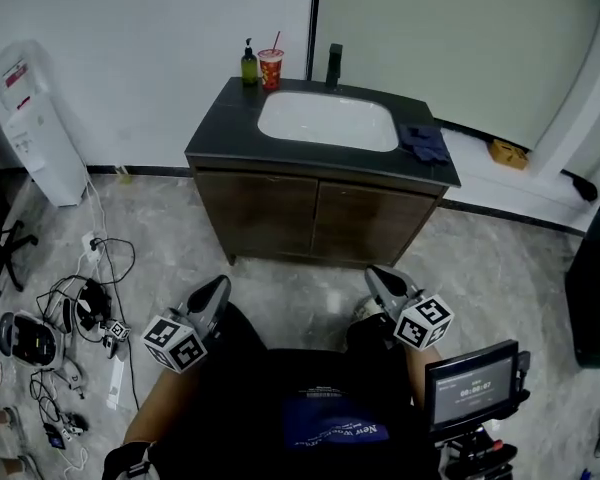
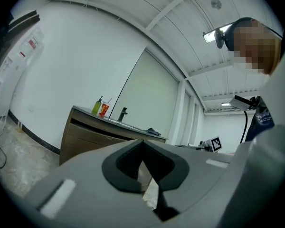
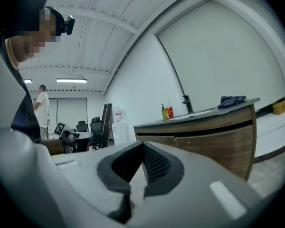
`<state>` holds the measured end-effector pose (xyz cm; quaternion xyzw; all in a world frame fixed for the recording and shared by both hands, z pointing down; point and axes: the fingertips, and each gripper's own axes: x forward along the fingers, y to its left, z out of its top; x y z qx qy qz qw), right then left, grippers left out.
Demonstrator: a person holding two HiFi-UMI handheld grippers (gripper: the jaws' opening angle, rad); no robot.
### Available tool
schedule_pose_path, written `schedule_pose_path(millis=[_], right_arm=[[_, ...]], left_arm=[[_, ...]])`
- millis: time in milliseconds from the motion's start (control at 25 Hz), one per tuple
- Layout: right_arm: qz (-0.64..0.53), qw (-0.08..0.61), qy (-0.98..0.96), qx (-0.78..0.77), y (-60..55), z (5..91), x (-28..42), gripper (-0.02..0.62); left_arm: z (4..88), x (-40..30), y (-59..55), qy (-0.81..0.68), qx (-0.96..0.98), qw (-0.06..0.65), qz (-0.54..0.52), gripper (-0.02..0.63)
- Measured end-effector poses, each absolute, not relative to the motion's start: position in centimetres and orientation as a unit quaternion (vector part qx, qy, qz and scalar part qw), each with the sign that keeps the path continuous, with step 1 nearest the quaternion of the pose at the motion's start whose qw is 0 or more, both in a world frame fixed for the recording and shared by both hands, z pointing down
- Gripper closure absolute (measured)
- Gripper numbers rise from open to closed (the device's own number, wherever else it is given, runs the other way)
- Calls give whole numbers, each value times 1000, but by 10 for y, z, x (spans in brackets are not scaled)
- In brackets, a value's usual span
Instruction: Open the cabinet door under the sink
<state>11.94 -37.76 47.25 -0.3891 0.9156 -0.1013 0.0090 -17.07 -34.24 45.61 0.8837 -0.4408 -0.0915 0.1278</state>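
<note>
A dark wood vanity cabinet (image 1: 320, 218) stands against the wall, with a white sink (image 1: 327, 120) set in its dark top. Below the top, its left door (image 1: 260, 213) and right door (image 1: 375, 225) are both closed. My left gripper (image 1: 216, 290) and right gripper (image 1: 380, 278) hover above the floor a short way in front of the doors, touching nothing. Both point level towards the cabinet. The left gripper view has the cabinet (image 2: 83, 132) beyond the shut left gripper (image 2: 142, 144). The right gripper view has the cabinet (image 3: 213, 137) to the right of the shut right gripper (image 3: 143, 148). Neither holds anything.
On the countertop stand a green soap bottle (image 1: 249, 65), a red cup (image 1: 271, 69) and a black faucet (image 1: 334, 65); a blue cloth (image 1: 423, 142) lies at its right. A white water dispenser (image 1: 30, 118) and a tangle of cables (image 1: 80, 313) occupy the left floor. A small screen (image 1: 472, 386) sits lower right.
</note>
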Motion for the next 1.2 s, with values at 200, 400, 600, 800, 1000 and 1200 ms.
schedule_pose_path(millis=[200,400,600,800,1000,1200], right_arm=[[-99,12,911,-400,-401,476,129,594],[-98,10,908,-408,-433,481,134,592],[-91,-7,909,-406,-468,489,128,592],[-78,-34,913,-398,-492,498,118,563],[-49,-78,914,-395,-512,503,107,523],[-10,-133,911,-391,-541,516,94,487]], left_arm=[[453,-163,-371,-434,888,126,-81,604],[452,-154,-405,-424,893,128,-75,604],[456,-149,-437,-417,897,132,-69,604],[459,-149,-459,-413,898,134,-69,604],[456,-144,-475,-403,903,134,-68,604],[456,-141,-492,-399,905,134,-63,604]])
